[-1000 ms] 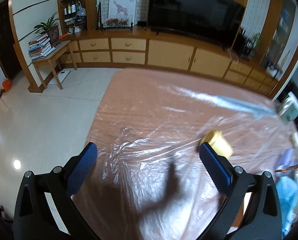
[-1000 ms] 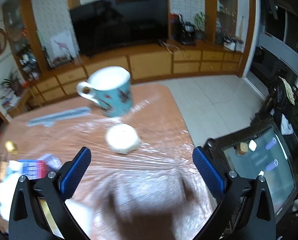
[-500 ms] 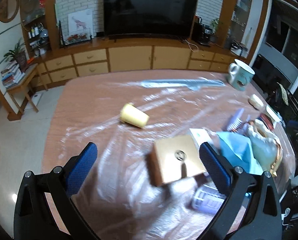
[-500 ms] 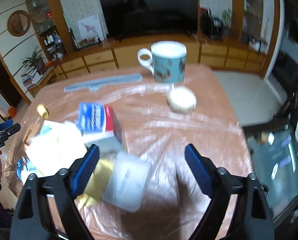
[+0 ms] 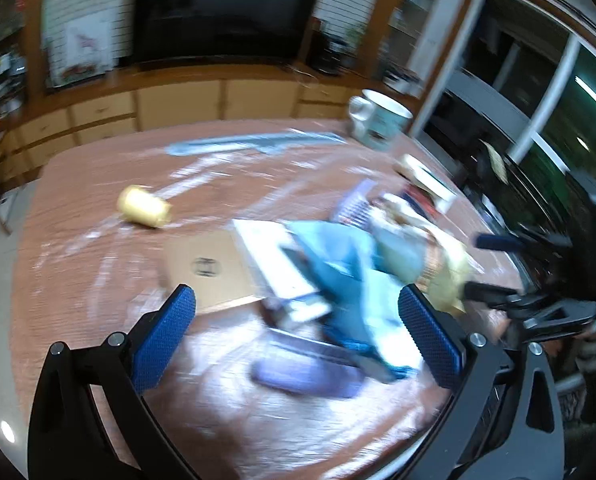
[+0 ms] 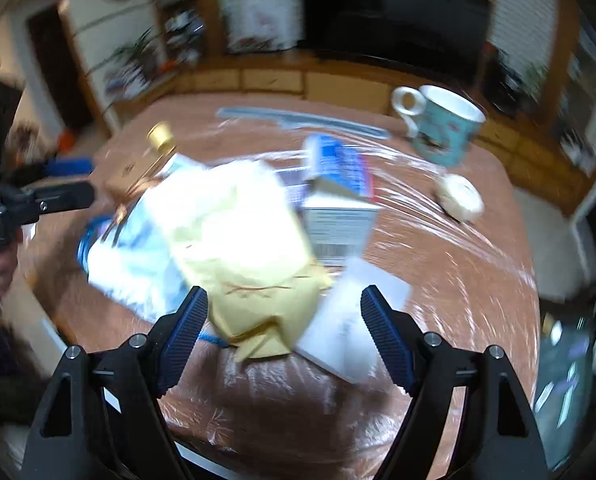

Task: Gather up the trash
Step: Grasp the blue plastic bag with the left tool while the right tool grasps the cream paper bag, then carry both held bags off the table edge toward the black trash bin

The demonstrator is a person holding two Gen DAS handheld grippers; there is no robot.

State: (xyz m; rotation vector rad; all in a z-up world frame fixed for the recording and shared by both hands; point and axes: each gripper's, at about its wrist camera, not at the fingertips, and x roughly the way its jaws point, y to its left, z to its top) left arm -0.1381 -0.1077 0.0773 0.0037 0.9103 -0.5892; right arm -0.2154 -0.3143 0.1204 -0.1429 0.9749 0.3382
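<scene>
A heap of trash lies on the plastic-covered brown table [image 5: 77, 248]: a crumpled yellow paper bag [image 6: 245, 236], a light blue wrapper [image 5: 338, 256], a blue and white carton [image 6: 338, 184], a brown cardboard box [image 5: 209, 268], a white card [image 6: 350, 328] and a purple item [image 5: 306, 372]. My left gripper [image 5: 298, 336] is open over the heap's near side. My right gripper [image 6: 283, 340] is open, its jaws either side of the yellow bag's lower end. Both views are blurred.
A teal mug [image 6: 442, 128] stands at the far right, a white tape roll [image 6: 460, 200] beside it. A small yellow cup [image 5: 143, 206] lies on its side at the left. A grey strip [image 5: 253, 142] lies at the back. Cabinets and a TV stand beyond.
Both cameras have swung toward the heap and come closer. The right gripper now straddles the yellow bag. Both grippers stay open.
</scene>
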